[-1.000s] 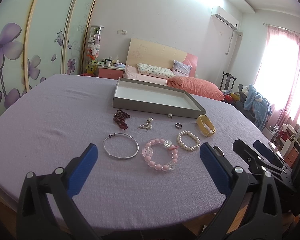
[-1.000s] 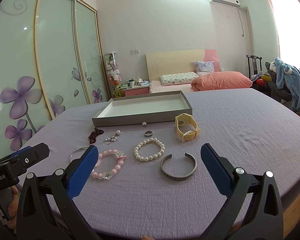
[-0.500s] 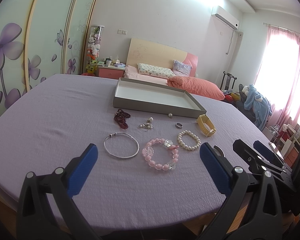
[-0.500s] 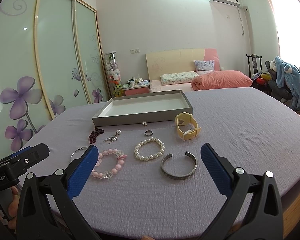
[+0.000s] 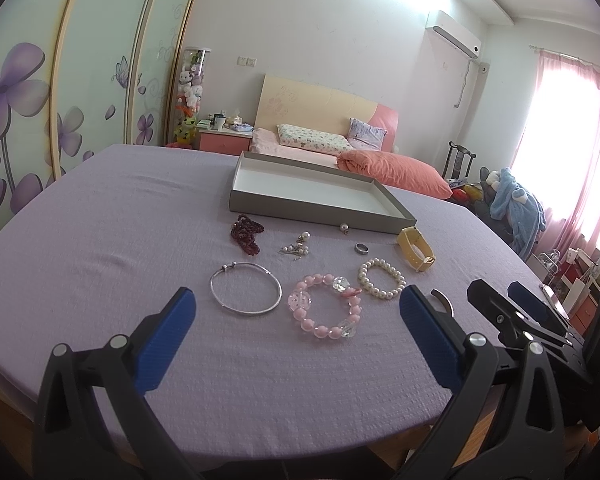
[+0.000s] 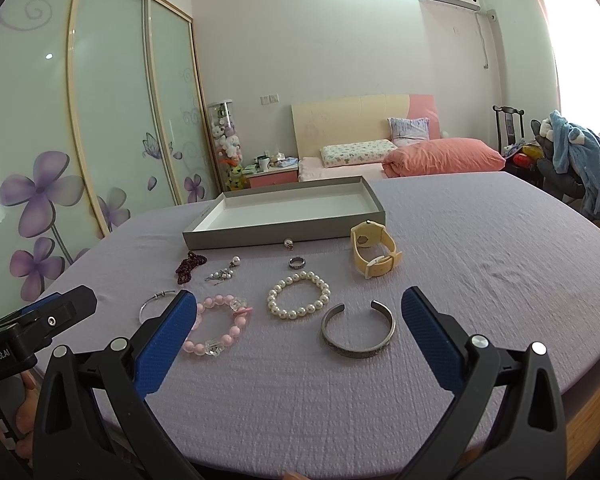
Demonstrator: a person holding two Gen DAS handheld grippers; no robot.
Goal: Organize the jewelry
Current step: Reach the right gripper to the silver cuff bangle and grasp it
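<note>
The cuff (image 6: 358,330) lay just ahead of the right gripper (image 6: 296,338), nearer it than the left gripper (image 5: 296,340); both grippers were spread wide and held nothing.

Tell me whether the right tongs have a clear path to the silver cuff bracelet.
Probably yes. The right tongs are open and empty, and the silver cuff bracelet lies flat on the purple cloth straight ahead between the fingers, apart from the pearl bracelet.

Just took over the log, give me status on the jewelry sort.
Left tongs open, right tongs open, both empty. Shallow grey tray holds nothing; silver open cuff bracelet lies nearest the right tongs. Nothing in the way.
</note>
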